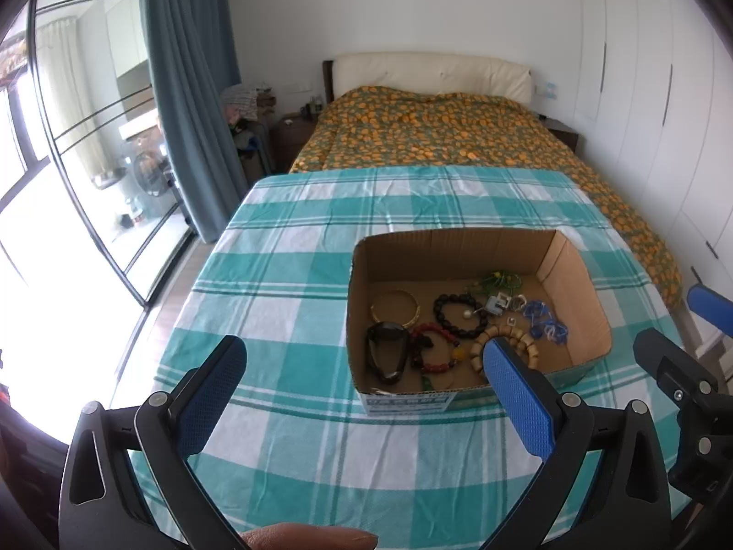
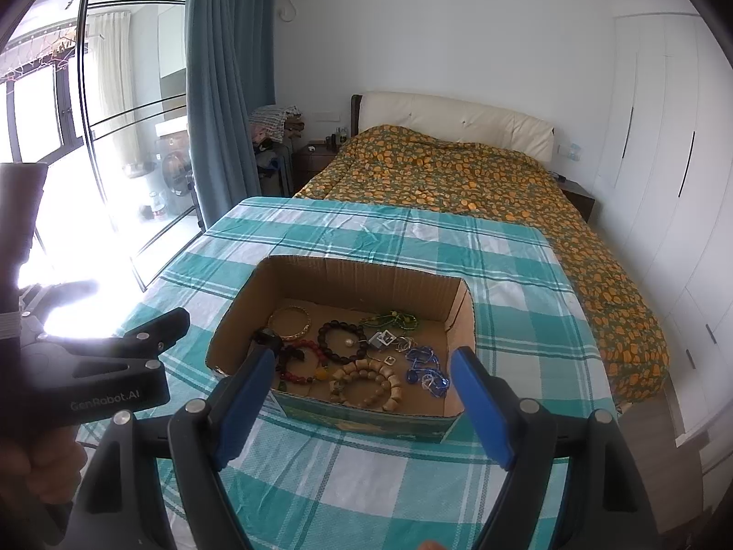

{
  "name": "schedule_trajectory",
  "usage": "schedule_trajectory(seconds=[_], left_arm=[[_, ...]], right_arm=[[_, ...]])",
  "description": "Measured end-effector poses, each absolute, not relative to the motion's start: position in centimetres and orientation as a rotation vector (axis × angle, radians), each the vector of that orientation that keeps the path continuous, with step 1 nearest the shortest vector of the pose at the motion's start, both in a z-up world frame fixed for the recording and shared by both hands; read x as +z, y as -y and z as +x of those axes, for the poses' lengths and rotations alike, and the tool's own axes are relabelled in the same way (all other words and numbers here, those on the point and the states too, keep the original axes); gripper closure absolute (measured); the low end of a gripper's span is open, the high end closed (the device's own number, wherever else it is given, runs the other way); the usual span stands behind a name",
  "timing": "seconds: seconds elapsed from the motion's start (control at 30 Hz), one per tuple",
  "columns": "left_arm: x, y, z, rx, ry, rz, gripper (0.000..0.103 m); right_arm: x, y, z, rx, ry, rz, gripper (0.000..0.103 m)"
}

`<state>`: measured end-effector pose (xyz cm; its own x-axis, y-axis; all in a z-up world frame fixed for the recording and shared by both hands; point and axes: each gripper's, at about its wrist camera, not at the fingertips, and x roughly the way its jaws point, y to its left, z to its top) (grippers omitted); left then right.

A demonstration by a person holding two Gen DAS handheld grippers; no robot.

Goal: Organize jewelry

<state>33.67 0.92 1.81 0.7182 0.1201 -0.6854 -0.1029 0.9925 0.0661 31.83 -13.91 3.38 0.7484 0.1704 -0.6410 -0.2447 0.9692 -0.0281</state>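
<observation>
An open cardboard box stands on the teal checked tablecloth. It holds several pieces of jewelry: a gold bangle, a dark bead bracelet, a red bead bracelet, a wooden bead bracelet, a blue bead chain, a green bead string. My left gripper is open and empty, just short of the box's near wall. My right gripper is open and empty over the near wall.
A bed with an orange patterned cover lies behind the table. White wardrobes stand on the right. A blue curtain and a glass door are on the left. The left gripper's body shows in the right wrist view.
</observation>
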Motion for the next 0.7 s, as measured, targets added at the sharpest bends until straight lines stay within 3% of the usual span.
schedule_trajectory(seconds=[0.7], left_arm=[[1.4, -0.95, 33.1, 0.118, -0.747, 0.055, 0.001]], right_arm=[[2.91, 13.83, 31.58, 0.211, -0.702, -0.111, 0.022]])
